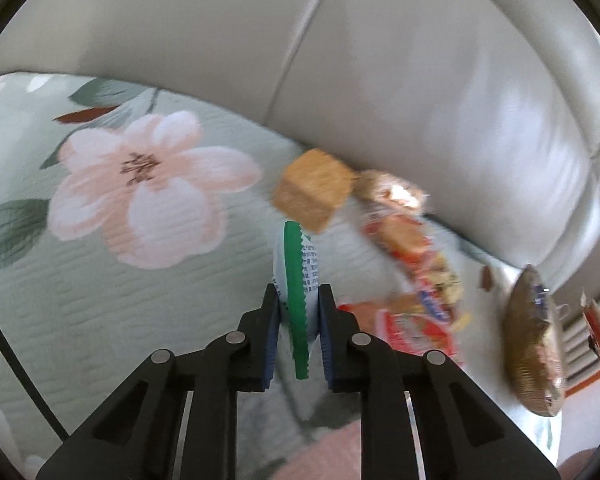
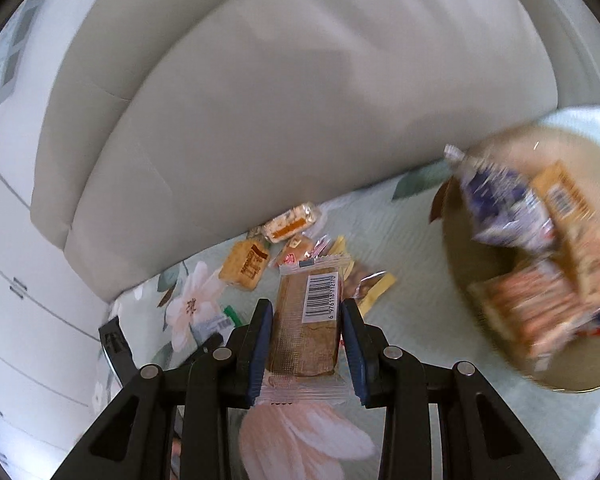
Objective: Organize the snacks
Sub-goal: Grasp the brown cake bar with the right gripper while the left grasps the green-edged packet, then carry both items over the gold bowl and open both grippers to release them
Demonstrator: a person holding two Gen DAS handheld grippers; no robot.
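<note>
My left gripper (image 1: 299, 294) is shut on a white and green snack packet (image 1: 298, 280), held edge-on above the floral cover. My right gripper (image 2: 306, 308) is shut on a brown wafer bar in clear wrap with a barcode (image 2: 310, 320). A round gold tray (image 2: 496, 356) at the right holds several snack packs; it also shows edge-on in the left wrist view (image 1: 530, 344). Loose snacks lie near the sofa back: a square biscuit pack (image 2: 246, 266), a nougat piece (image 2: 292, 218) and small wrapped sweets (image 2: 300, 250). In the left wrist view a tan biscuit pack (image 1: 314, 190) and red packets (image 1: 412, 248) lie ahead.
A pale leather sofa back (image 1: 380, 60) rises behind the green floral seat cover (image 1: 140, 184). White cabinets (image 2: 12, 280) stand at the left of the right wrist view. The left gripper's black body (image 2: 116, 344) shows low left there.
</note>
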